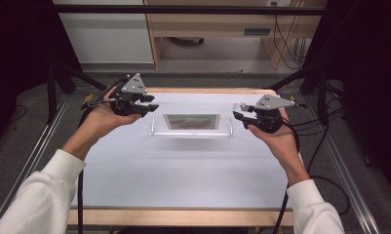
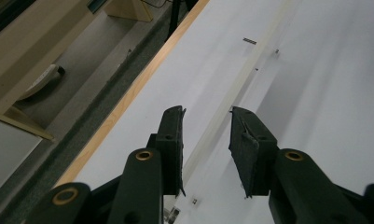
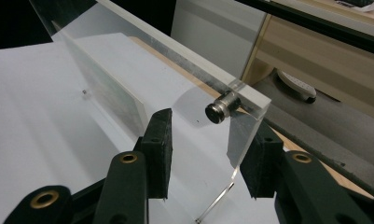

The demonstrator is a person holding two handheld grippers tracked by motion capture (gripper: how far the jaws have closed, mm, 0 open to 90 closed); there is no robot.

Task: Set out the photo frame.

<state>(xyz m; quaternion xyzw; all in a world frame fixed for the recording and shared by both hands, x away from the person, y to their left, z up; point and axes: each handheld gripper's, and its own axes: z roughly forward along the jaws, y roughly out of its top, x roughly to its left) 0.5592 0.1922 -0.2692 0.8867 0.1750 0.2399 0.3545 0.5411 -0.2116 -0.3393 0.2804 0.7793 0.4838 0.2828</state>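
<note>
Stands upright on the white bench [image 1: 183, 175], a clear acrylic photo frame [image 1: 191, 130], past the bench's centre toward 12 o'clock in the high view. Runs with its long axis from 9 o'clock to 3 o'clock; faces its printed photo [image 1: 191, 121] toward 6 o'clock, at the person.

Left claw [image 1: 151, 103] at the frame's 9 o'clock end: open, with the pane's thin edge running between the jaws in the left gripper view and a gap showing on each side. Right claw [image 1: 239, 111] at the 3 o'clock end: set astride the frame's corner just beside the metal standoff bolt [image 3: 220, 108], one jaw seen through the clear pane. Cannot tell whether its pads press on the acrylic or merely bracket it.

Probably a two-ended pickup in hand. To do it well:
- Centre each end between the pads before closing, so neither pane gets pushed sideways.
- Close both claws evenly and together; slick acrylic likely slips under a one-sided pinch.
- Grip beside the bolt, not on it, for a flat seat.
- Keep both ends level while lifting, holding the long axis on the 9-to-3 line.
</note>
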